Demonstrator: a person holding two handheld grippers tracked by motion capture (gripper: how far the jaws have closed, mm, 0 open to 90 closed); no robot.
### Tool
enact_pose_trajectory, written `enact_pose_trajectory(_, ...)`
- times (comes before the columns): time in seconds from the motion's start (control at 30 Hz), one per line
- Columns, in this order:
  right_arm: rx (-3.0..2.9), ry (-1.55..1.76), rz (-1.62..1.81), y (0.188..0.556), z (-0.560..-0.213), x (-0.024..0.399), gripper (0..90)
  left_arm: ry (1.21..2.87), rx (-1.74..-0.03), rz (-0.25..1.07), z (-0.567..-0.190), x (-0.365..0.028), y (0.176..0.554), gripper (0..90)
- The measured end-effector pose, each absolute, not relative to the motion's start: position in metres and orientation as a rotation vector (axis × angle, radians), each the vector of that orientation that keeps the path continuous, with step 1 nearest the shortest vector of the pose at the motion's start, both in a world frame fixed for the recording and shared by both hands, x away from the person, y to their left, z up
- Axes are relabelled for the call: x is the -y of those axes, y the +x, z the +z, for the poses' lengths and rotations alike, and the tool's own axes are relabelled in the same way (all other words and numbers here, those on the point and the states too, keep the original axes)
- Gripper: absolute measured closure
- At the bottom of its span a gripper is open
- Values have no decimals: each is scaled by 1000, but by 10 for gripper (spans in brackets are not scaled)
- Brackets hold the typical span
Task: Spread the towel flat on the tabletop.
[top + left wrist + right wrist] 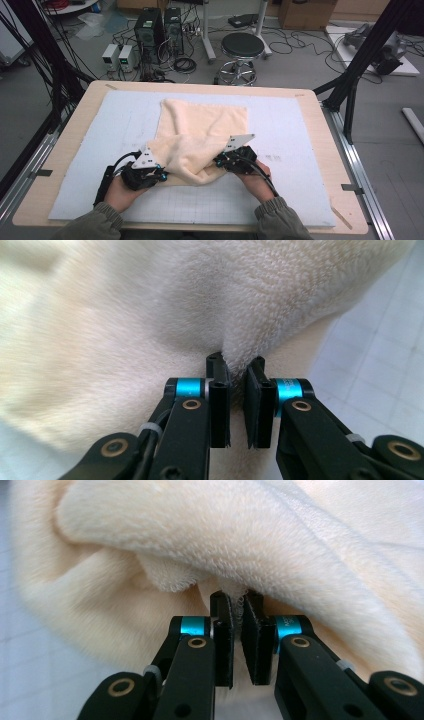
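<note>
On the pale blue mat covering the surface [75, 165], a cream towel [202, 125] stretches from the near edge toward the far edge. The left gripper [161, 172] and right gripper [218, 161] each pinch a near corner, jaws clamped on fabric.

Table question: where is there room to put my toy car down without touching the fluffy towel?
Bare pale blue mat lies left of the cream towel, more to its right toward the table's wooden rim, and a strip by the sleeves. The middle is crowded: both tools, left and right, pinch the towel's near edge.
</note>
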State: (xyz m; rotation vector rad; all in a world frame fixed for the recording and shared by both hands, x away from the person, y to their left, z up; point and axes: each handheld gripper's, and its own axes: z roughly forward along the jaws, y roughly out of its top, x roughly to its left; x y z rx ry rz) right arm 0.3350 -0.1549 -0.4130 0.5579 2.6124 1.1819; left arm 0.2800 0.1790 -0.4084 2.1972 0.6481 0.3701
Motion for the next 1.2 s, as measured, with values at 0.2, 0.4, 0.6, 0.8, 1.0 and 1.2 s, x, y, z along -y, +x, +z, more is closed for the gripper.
enact_pose_trajectory(0.2,-2586,556,1177,320,-390,187,846,2125,-648,432,-373,-200,272,827)
enact_pose_trajectory(0.4,-2509,539,1204,303,-352,218,848,2063,-617,480,-336,-208,269,828)
enact_pose_trajectory(0.6,-2501,527,1161,308,-334,220,848,2088,-644,500,-328,-204,293,826)
enact_pose_trajectory(0.8,-2564,670,1072,352,-368,210,847,2147,-826,457,-371,-194,353,825)
enact_pose_trajectory(1.0,-2531,845,1101,399,-398,208,830,2161,-953,413,-402,-185,394,799)
enact_pose_trajectory(1.2,-2513,857,1140,398,-398,215,684,2097,-954,416,-386,-197,383,572)
